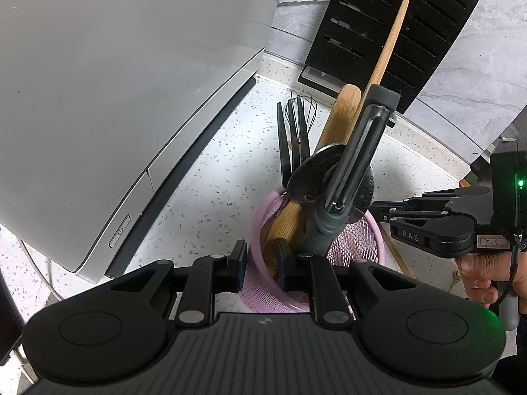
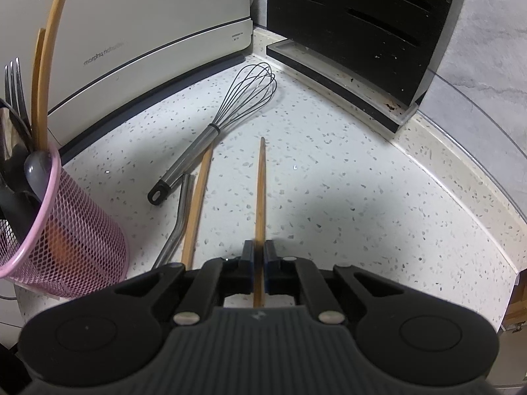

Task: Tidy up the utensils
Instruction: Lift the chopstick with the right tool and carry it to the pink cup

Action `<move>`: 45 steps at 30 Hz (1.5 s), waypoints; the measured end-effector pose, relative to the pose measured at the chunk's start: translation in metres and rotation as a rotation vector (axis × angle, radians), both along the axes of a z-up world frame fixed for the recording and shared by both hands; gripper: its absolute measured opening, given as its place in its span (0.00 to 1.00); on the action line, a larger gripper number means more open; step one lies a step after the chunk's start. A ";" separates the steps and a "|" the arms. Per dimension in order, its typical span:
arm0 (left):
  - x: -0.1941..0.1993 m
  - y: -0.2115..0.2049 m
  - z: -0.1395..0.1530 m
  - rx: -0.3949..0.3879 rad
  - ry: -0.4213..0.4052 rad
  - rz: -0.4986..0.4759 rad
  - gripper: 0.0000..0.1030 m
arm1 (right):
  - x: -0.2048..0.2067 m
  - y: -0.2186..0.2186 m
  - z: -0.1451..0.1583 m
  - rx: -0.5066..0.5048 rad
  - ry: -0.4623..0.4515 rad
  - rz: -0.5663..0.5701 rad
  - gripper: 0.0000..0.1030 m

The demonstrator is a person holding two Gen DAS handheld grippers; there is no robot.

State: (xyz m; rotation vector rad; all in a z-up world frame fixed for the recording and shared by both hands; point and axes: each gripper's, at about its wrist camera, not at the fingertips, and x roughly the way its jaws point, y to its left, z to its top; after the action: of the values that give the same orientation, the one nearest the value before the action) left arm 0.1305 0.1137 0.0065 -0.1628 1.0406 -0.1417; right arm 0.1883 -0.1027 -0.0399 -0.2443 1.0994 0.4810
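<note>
Right, my left gripper (image 1: 262, 263) clamps pink mesh basket (image 2: 82, 250) rim, already holding fork, peeler, bamboo pieces. My right gripper (image 2: 259, 263) pinches chopstick (image 2: 261, 191) on counter. Whisk (image 2: 217, 128), second chopstick (image 2: 197, 204), metal straw (image 2: 179, 217) left.

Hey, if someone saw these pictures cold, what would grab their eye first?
Probably the pink mesh utensil holder, crammed with a grey peeler and wooden utensils, its rim gripped by the left gripper. Next, the right gripper pinching one wooden chopstick, beside a wire whisk lying on the speckled counter.
</note>
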 end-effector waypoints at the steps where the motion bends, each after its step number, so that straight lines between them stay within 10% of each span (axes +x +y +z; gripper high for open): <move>1: 0.000 0.000 0.000 0.001 0.000 0.001 0.20 | 0.000 0.000 0.000 0.001 0.000 0.001 0.01; 13: 0.000 0.000 0.001 -0.006 0.000 -0.001 0.20 | -0.006 -0.001 0.011 0.087 -0.046 -0.014 0.01; 32: 0.000 0.001 0.001 -0.006 0.001 0.000 0.20 | -0.041 -0.043 0.109 0.484 -0.219 -0.051 0.01; 45: 0.000 0.001 0.001 -0.010 0.001 0.001 0.20 | -0.057 -0.029 0.112 0.727 -0.336 -0.085 0.01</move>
State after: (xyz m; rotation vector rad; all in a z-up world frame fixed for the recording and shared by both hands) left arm 0.1305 0.1147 0.0075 -0.1719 1.0412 -0.1460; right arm 0.1315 -0.1316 0.0717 0.3506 0.5526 0.7020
